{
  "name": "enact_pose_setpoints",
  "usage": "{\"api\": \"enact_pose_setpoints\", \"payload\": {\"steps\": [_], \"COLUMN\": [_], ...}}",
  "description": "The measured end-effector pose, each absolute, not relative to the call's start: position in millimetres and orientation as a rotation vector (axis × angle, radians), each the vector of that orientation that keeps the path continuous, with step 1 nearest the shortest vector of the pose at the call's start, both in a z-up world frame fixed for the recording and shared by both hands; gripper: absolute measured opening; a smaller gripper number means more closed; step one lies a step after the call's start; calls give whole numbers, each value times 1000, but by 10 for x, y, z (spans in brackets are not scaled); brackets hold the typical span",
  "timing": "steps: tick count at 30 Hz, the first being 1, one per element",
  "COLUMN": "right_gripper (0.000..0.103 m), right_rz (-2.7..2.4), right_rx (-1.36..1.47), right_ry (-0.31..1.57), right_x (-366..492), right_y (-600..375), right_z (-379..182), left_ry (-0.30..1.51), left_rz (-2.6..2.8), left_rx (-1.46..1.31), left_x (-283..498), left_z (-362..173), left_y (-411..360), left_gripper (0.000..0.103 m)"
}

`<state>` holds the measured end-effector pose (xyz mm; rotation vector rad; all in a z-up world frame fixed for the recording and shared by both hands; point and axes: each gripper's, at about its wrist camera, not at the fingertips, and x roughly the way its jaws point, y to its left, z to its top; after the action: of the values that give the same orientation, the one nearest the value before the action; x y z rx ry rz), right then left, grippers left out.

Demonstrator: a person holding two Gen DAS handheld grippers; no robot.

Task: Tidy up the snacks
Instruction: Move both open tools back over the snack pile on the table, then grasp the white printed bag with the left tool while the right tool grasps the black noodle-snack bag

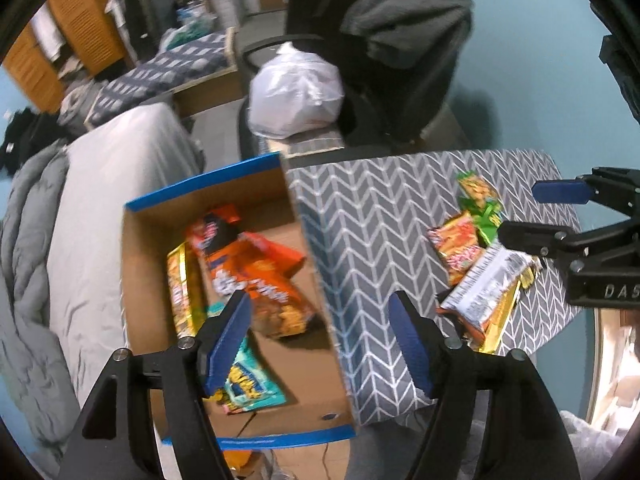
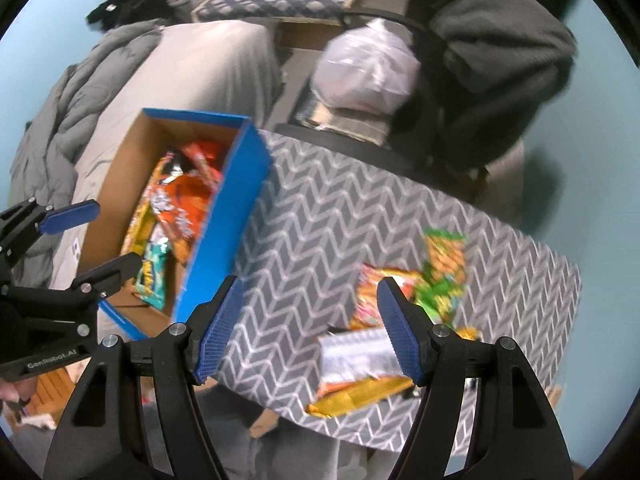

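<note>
Left gripper point(image 1: 320, 344) hangs over the cardboard box point(image 1: 136, 280), jaws apart, nothing between them. Right gripper point(image 2: 310, 328) is over the grey chevron table point(image 2: 320, 216), jaws apart too, empty. Several snack packets point(image 1: 256, 280) lie in the box at left; more snacks point(image 2: 404, 320) sit loose on the table's right side, near edge.
</note>
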<state>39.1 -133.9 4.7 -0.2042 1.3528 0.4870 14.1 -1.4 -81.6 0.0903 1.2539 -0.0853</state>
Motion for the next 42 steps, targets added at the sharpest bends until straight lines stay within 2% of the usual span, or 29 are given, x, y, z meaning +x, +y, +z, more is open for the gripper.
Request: {"api": "enact_pose_setpoints", "payload": {"steps": [19,24,42], "right_gripper": [70,73,74], "right_rz": [180,133,44], "right_rx": [-11,29,173], "right_ry": [1456,1469,1558], "right_x": [147,44,-239], "right_y": [-2951,-3207,-3702], "right_z": [-315,-388,-905], "left_ry": [1309,1318,1414], "left_rz": [-330,-373,-520], "left_rx": [295,338,405], "left_x": [344,360,358], "left_z": [-1176,-1261,-1847], "left_y": [-1165,-1386,-1970], "left_gripper": [75,75,76]}}
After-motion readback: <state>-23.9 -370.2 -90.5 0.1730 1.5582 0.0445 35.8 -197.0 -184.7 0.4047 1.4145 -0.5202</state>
